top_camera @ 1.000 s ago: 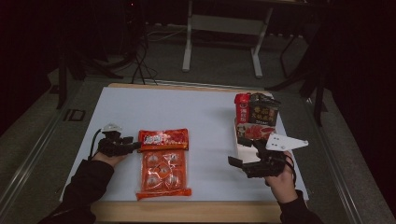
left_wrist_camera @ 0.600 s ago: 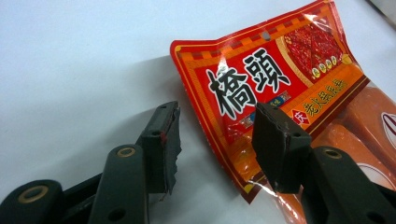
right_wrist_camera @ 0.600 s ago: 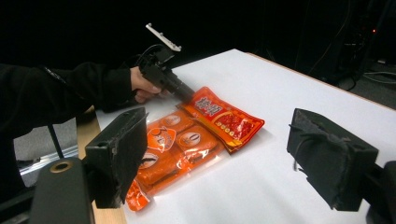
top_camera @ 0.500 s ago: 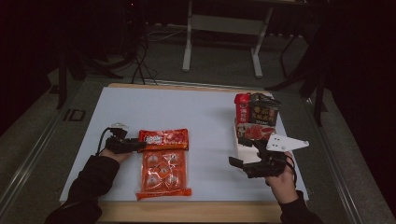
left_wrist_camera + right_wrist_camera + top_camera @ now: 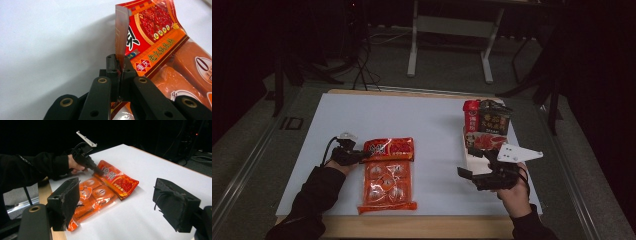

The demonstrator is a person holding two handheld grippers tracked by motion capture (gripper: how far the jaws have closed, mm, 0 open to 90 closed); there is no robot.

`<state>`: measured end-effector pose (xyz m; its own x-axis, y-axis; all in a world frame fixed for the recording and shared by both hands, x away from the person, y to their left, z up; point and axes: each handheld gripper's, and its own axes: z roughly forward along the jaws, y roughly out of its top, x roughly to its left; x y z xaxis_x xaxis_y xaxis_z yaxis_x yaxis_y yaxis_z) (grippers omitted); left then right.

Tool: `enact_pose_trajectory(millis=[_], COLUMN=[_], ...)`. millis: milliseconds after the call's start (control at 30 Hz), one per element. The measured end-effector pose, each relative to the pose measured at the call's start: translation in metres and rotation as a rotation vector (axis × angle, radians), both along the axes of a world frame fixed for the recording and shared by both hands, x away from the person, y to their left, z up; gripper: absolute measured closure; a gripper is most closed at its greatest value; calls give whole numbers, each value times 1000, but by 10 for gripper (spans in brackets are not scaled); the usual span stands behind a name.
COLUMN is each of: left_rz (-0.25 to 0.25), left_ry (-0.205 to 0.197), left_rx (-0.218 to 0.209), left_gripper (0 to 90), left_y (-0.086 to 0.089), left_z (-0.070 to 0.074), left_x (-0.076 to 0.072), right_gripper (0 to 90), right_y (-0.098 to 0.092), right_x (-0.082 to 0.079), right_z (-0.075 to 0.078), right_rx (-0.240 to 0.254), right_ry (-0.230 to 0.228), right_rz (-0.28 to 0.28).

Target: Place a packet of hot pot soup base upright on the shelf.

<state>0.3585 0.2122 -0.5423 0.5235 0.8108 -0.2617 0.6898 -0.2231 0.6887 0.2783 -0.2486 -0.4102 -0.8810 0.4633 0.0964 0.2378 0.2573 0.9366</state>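
Note:
A red and orange snack bag [image 5: 388, 172] lies flat on the white table sheet [image 5: 412, 125], left of centre. My left gripper [image 5: 363, 155] reaches in from the left, and its jaws have just been closing. In the left gripper view they stand shut on the bag's upper left edge, which is bent upright between the pads [image 5: 119, 63]. The bag [image 5: 155, 37] runs off to the right there. My right gripper [image 5: 469, 162] rests near the front right, open, with nothing between its jaws. In the right gripper view it [image 5: 118, 195] faces the bag [image 5: 107, 187] and the left gripper [image 5: 96, 171].
A white box [image 5: 472, 160] with red and dark snack packets [image 5: 489, 122] sits at the right, just beyond my right gripper. The table's wooden front edge [image 5: 422, 226] runs near the person's sleeves. Metal stand legs [image 5: 414, 45] rise behind the table.
My left gripper slid right to the bag's upper left edge and closed on it. The right gripper and the box stayed where they were.

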Motion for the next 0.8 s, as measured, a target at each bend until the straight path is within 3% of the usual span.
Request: enact_pose_trajectory(millis=[67,200,400,600,800], left_rz=[3,18,17,9,-5], left_ry=[-25,-54,-84,-125,-169], left_rx=[15,-2,-25,-36,-39], left_gripper=[892,895,896,896,896], left_y=[-2,-3,-4,-6,-10], left_z=[2,10,24,41,55], left_x=[-2,-5,-9,-14,-21], right_gripper=[212,213,175,156,132], right_y=[1,1,0,-2,0], right_x=[0,2,2,2,0], right_z=[0,0,1,1,2], right_rx=[-1,16,27,23,26], right_ry=[4,-2,-7,57,43], right_rz=[13,42,25,-10,-3])
